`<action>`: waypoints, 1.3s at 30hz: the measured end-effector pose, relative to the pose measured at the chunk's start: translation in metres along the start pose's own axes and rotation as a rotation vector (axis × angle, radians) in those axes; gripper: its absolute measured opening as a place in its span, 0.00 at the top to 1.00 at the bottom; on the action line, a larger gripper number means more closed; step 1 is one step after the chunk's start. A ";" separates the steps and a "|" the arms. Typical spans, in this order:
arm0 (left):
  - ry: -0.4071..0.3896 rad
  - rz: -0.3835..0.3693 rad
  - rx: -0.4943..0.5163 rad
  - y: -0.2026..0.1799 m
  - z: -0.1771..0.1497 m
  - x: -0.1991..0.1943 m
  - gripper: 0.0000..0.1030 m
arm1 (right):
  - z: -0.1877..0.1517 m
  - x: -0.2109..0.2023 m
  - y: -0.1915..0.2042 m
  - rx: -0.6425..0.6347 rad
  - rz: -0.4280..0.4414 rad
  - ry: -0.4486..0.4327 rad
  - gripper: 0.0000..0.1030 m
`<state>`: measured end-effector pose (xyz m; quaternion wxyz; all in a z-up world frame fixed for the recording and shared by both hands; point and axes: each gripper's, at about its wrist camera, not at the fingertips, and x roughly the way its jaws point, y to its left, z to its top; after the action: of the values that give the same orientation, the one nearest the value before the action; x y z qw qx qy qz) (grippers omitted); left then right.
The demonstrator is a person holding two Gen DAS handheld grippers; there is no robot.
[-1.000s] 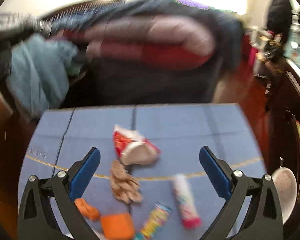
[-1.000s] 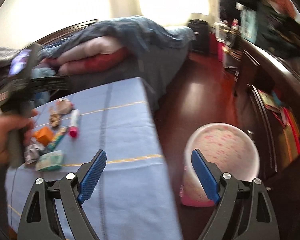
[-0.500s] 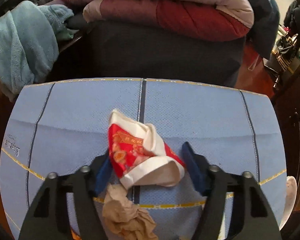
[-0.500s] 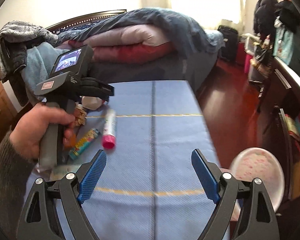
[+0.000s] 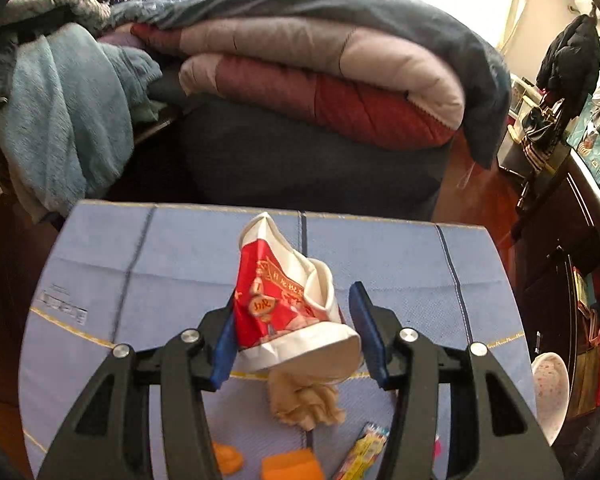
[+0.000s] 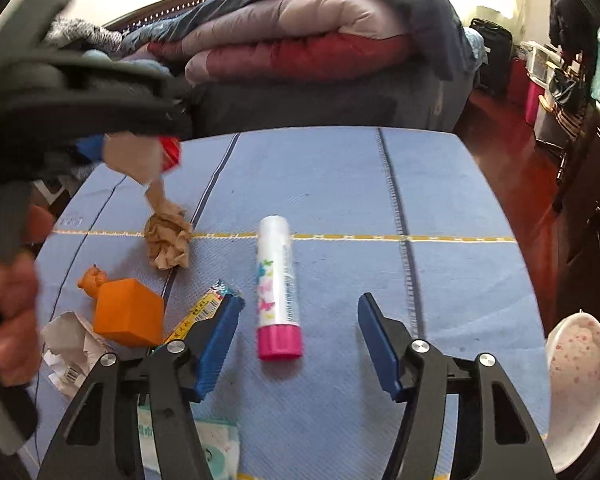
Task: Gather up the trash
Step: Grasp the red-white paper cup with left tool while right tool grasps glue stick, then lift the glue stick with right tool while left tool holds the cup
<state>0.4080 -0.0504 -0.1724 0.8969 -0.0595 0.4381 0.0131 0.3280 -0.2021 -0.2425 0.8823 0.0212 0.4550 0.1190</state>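
My left gripper (image 5: 296, 332) is shut on a crushed red and white paper cup (image 5: 284, 300) and holds it above the blue cloth (image 5: 140, 272). The cup also shows in the right wrist view (image 6: 140, 156), held up at the far left. A crumpled brown paper ball (image 6: 168, 238) lies below it on the cloth. My right gripper (image 6: 298, 344) is open, low over the cloth, with a white glue stick with a pink cap (image 6: 278, 288) between its fingers. A crumpled white receipt (image 6: 74, 354) lies at the left.
An orange block (image 6: 126, 312), an orange figure (image 6: 92, 278), a striped wrapper (image 6: 204, 312) and a tissue pack (image 6: 216, 448) lie on the cloth. A pink speckled bin (image 6: 576, 380) stands on the floor at the right. A bed with folded quilts (image 5: 320, 80) is behind the table.
My left gripper has closed on the paper cup and lifted it off the cloth. My right gripper has moved left and lower, over the glue stick.
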 end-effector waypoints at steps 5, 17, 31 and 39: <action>-0.031 -0.005 -0.016 0.011 -0.002 -0.015 0.49 | 0.001 0.005 0.008 -0.014 -0.014 0.008 0.59; -0.090 -0.006 -0.008 0.019 -0.017 -0.056 0.49 | -0.016 -0.023 0.001 0.002 -0.008 -0.004 0.78; -0.189 -0.068 0.041 0.010 -0.068 -0.155 0.49 | -0.066 -0.116 -0.008 0.034 0.026 -0.090 0.78; -0.228 -0.109 0.061 0.000 -0.102 -0.199 0.49 | -0.094 -0.156 -0.016 0.044 0.011 -0.134 0.78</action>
<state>0.2059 -0.0571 -0.0776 0.9416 -0.0540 0.3296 -0.0421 0.1684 -0.2596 -0.1752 0.9094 0.0509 0.3971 0.1122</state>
